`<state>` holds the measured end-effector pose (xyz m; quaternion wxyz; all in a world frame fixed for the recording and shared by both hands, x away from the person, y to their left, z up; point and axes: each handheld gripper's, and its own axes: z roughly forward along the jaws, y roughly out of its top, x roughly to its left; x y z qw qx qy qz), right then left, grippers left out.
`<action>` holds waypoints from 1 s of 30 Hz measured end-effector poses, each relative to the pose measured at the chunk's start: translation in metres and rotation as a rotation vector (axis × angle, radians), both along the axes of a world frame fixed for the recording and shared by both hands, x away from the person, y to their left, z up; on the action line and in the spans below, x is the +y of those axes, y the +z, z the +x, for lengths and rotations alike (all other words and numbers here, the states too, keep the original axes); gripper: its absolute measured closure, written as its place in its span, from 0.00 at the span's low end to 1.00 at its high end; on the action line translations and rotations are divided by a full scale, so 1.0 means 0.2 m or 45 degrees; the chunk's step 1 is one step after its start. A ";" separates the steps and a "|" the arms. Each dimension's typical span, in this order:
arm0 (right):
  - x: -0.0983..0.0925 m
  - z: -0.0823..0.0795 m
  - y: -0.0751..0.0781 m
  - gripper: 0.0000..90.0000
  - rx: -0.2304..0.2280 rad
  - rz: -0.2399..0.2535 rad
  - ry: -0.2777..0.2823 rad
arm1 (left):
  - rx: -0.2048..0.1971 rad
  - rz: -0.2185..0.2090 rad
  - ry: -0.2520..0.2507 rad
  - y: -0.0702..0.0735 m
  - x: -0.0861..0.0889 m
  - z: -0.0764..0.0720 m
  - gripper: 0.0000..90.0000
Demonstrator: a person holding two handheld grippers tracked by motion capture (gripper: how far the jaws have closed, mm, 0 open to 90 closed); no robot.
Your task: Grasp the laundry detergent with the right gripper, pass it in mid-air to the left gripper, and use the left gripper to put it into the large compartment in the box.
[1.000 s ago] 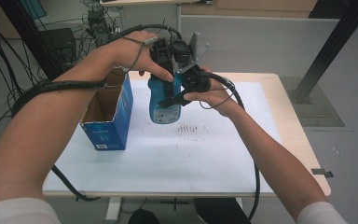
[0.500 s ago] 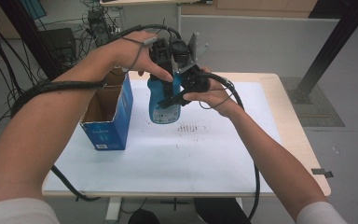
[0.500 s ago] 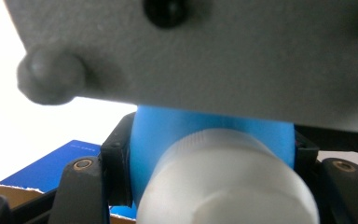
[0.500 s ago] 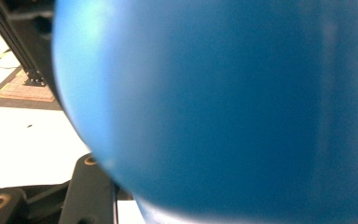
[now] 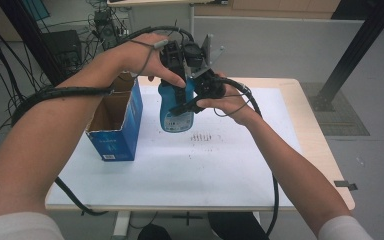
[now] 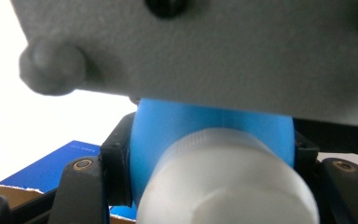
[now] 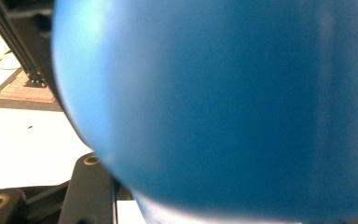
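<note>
High view: my left tongs (image 5: 180, 75) and right tongs (image 5: 192, 102) meet at upper centre of frame, both on blue bottle (image 5: 174, 112) held in air above white surface (image 5: 220, 165). Left gripper view: my jaws clamp bottle neck just below white cap (image 6: 223, 182). Right gripper view: bottle body fills frame; cannot tell whether right tongs clamp it. Open blue box (image 5: 114, 125) stands on surface at left centre of frame.

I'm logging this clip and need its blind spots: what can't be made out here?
- Right gripper jaws: the blue bottle blocks the right gripper view, hiding whether they clamp it.
- Bottle label: text too small in the high view.
- Blue box interior: mostly hidden by its wall.
- Left gripper view: a grey plate covers the scene ahead.
</note>
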<state>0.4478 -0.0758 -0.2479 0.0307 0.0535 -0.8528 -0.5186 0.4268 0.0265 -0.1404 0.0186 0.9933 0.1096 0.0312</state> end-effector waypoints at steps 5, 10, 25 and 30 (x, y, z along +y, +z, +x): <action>0.00 0.00 0.00 0.47 0.000 0.000 0.001 | 0.003 0.011 -0.004 0.00 0.00 0.00 0.42; 0.00 0.00 0.00 0.47 0.016 -0.001 0.008 | 0.008 0.008 -0.002 0.00 0.00 0.00 0.42; 0.00 0.00 0.00 0.47 0.029 0.005 0.001 | 0.003 -0.007 0.014 0.00 0.00 0.00 0.42; 0.00 0.00 -0.01 0.47 0.003 0.012 0.002 | 0.004 -0.008 0.016 0.00 0.01 0.00 0.42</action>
